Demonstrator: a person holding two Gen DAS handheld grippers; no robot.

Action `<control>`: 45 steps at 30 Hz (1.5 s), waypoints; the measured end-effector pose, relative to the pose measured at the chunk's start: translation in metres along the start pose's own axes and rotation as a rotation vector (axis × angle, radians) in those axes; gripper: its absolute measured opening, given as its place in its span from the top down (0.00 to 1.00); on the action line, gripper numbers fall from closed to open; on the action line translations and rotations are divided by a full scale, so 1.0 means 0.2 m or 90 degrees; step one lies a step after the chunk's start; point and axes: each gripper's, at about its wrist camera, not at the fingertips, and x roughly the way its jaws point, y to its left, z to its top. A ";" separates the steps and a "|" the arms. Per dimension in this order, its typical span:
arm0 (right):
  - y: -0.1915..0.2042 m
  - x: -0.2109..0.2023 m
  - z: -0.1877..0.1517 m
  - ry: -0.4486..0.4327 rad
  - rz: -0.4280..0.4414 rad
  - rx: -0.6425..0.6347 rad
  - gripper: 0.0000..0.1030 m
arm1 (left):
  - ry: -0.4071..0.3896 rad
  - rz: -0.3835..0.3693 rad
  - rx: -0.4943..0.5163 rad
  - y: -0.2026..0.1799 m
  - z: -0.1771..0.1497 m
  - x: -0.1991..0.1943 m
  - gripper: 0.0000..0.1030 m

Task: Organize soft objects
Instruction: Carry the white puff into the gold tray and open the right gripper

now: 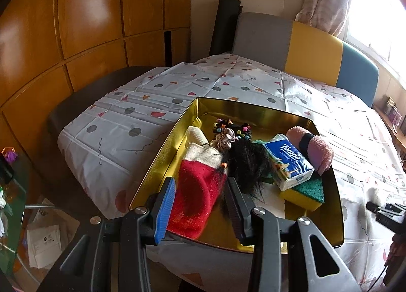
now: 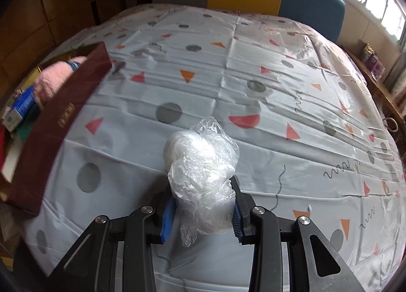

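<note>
A gold-lined tin box (image 1: 253, 110) stands on the patterned tablecloth. In it lie a red and white sock (image 1: 200, 190), a black hairpiece (image 1: 247, 162), beaded hair ties (image 1: 232, 128), a Tempo tissue pack (image 1: 289, 162), a pink fluffy roll (image 1: 314, 147) and a yellow-green sponge (image 1: 307, 191). My left gripper (image 1: 200, 205) is open, its fingers on either side of the sock's toe. My right gripper (image 2: 201, 212) is shut on a clear plastic bag of white stuffing (image 2: 203, 162) over the cloth. The box's maroon outer wall (image 2: 63, 119) shows at left in the right wrist view.
A grey, yellow and blue bench back (image 1: 304, 46) lines the table's far side. Wooden cabinets (image 1: 88, 25) stand at left. The right gripper's body (image 1: 385, 213) shows at the right edge. Papers (image 1: 43, 238) lie on the floor at left.
</note>
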 end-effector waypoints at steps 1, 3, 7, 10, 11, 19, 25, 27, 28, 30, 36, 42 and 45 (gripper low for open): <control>0.02 -0.04 0.01 -0.014 0.011 0.004 0.64 | -0.001 0.002 -0.001 0.01 0.00 0.00 0.61; 0.07 -0.11 0.04 -0.038 0.030 -0.003 0.64 | -0.003 0.005 -0.004 0.02 -0.01 0.00 0.61; 0.28 -0.25 0.10 -0.079 0.100 -0.059 0.64 | -0.007 0.014 -0.018 0.04 0.00 -0.01 0.61; 0.54 -0.33 0.11 -0.094 0.169 -0.142 0.64 | -0.019 0.027 -0.029 0.08 0.00 -0.03 0.61; 0.64 -0.36 0.11 -0.096 0.195 -0.170 0.64 | -0.023 0.032 -0.033 0.09 0.00 -0.04 0.61; 1.23 -0.27 0.17 -0.073 0.258 -0.304 0.64 | -0.036 0.065 -0.060 0.19 0.02 -0.06 0.60; 1.36 -0.02 0.33 -0.038 0.178 -0.264 0.62 | -0.037 0.078 -0.069 0.21 0.02 -0.06 0.60; 1.34 -0.01 0.35 -0.036 0.186 -0.240 0.54 | -0.031 0.083 -0.073 0.22 0.02 -0.06 0.61; 1.33 -0.03 0.34 -0.039 0.192 -0.233 0.42 | -0.031 0.081 -0.075 0.23 0.02 -0.06 0.61; 1.30 -0.08 0.32 -0.054 0.201 -0.219 0.23 | -0.035 0.081 -0.079 0.23 0.02 -0.06 0.61; 1.22 -0.25 0.25 -0.119 0.204 -0.178 0.14 | -0.051 0.066 -0.068 0.19 0.01 -0.10 0.60; 1.10 -0.42 0.18 -0.197 0.167 -0.089 0.07 | -0.070 0.046 -0.062 0.14 0.00 -0.17 0.60; 1.03 -0.48 0.15 -0.218 0.143 -0.048 0.06 | -0.080 0.037 -0.059 0.12 -0.01 -0.21 0.60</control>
